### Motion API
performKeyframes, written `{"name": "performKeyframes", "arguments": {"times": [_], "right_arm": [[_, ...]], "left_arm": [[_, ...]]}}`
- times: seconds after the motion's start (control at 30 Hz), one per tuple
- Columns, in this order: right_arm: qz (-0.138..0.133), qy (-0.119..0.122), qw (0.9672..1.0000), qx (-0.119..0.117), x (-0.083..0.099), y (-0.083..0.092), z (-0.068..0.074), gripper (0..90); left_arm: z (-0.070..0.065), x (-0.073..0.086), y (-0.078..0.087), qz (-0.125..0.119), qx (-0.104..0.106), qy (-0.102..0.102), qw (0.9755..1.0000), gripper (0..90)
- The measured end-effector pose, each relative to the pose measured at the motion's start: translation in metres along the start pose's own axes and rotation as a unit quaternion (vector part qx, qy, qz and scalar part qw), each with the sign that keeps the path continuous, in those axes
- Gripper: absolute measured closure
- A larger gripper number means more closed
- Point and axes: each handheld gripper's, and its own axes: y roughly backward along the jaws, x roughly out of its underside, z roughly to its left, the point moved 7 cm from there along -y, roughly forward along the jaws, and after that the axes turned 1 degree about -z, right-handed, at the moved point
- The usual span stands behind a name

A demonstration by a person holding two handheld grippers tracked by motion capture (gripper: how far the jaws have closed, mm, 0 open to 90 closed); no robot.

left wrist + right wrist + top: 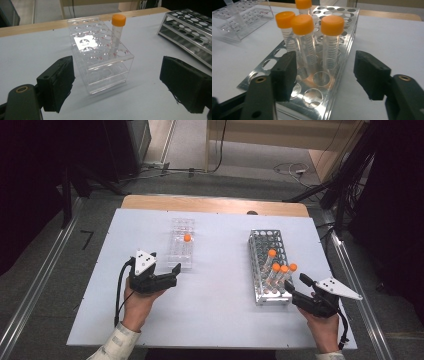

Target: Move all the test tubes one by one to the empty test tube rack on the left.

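The orange-capped tubes (312, 37) are standing upright in the near end of the metal rack (342, 30), three in a cluster and a fourth just behind them. They are sitting directly ahead of the right gripper (324, 75), just beyond its jaws and roughly centred on the gap, with the nearest tube (305, 42) looking like the likely pick. The jaws are standing moderately open and gripping nothing; the pads are flanking the rack's near corner without pressing on any tube. The gap is wider than one tube, which probably is leaving room to slip around a single tube without knocking its neighbours.

Across the tabletop (215, 305), the clear plastic rack (100, 57) is holding a single orange-capped tube (116, 35), upright in a hole toward its far right side as seen between the left gripper's jaws. The left gripper (117, 82) is facing this rack with its jaws spread wide and empty, the rack's near wall lying just ahead of them and between their lines. That pose looks suited to steadying the light rack, or to taking a tube, though which cannot be told. In the high view the two racks are lying well apart, each with a gripper (170, 275) and (297, 287) at its near end.
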Motion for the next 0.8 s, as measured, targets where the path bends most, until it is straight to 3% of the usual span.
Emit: {"name": "performKeyframes", "arguments": {"times": [0.07,0.33,0.8], "right_arm": [[-0.001,0.003,1.0,0.002,0.0,-0.005,-0.004,42.5],[0.001,0.009,0.9999,0.007,0.0,-0.014,-0.01,55.7],[0.004,0.022,0.9997,0.003,-0.001,-0.025,-0.006,70.7]], "left_arm": [[0.002,0.0,0.001,-0.002,-0.002,0.004,1.0,12.9],[0.011,0.004,0.004,0.001,-0.01,0.01,0.9999,13.0],[0.014,0.005,0.005,0.002,-0.011,0.014,0.9998,13.4]]}}
